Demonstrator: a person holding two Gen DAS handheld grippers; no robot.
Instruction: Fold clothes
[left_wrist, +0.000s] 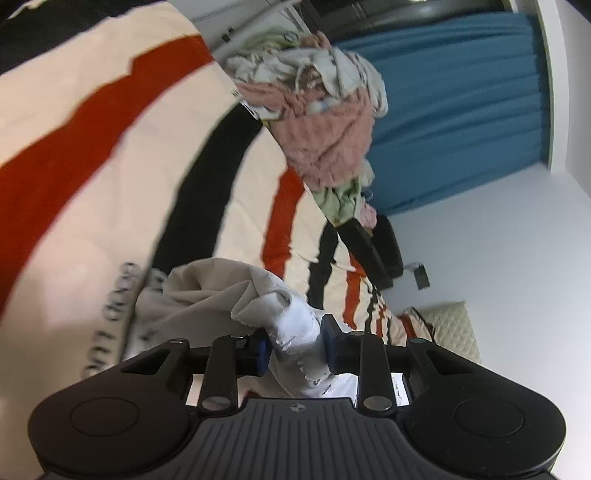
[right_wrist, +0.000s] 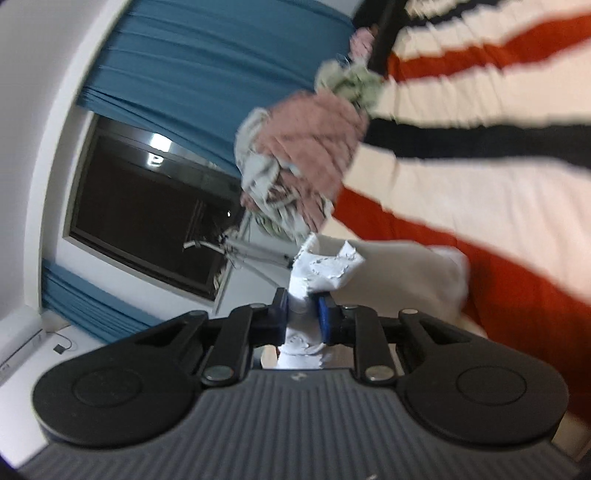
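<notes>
While both views were tilted, the left gripper (left_wrist: 295, 345) at bottom centre had its jaws clamped on a bunched corner of the pale garment (left_wrist: 221, 295), and the right gripper (right_wrist: 303, 314) was likewise clamped on the same white cloth. Garment draped low centre over the striped bedspread (left_wrist: 110, 147). Farther back: clothes pile (left_wrist: 325, 122) upper centre, blue curtain (left_wrist: 461, 103) upper right.

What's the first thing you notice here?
Each claw, left and right, pinches a bunched bit of pale cloth. Under them spreads a cream bedcover with bold red and black stripes. At its far side a messy clothes pile with fuzzy pink on top sits before a blue curtain.
</notes>
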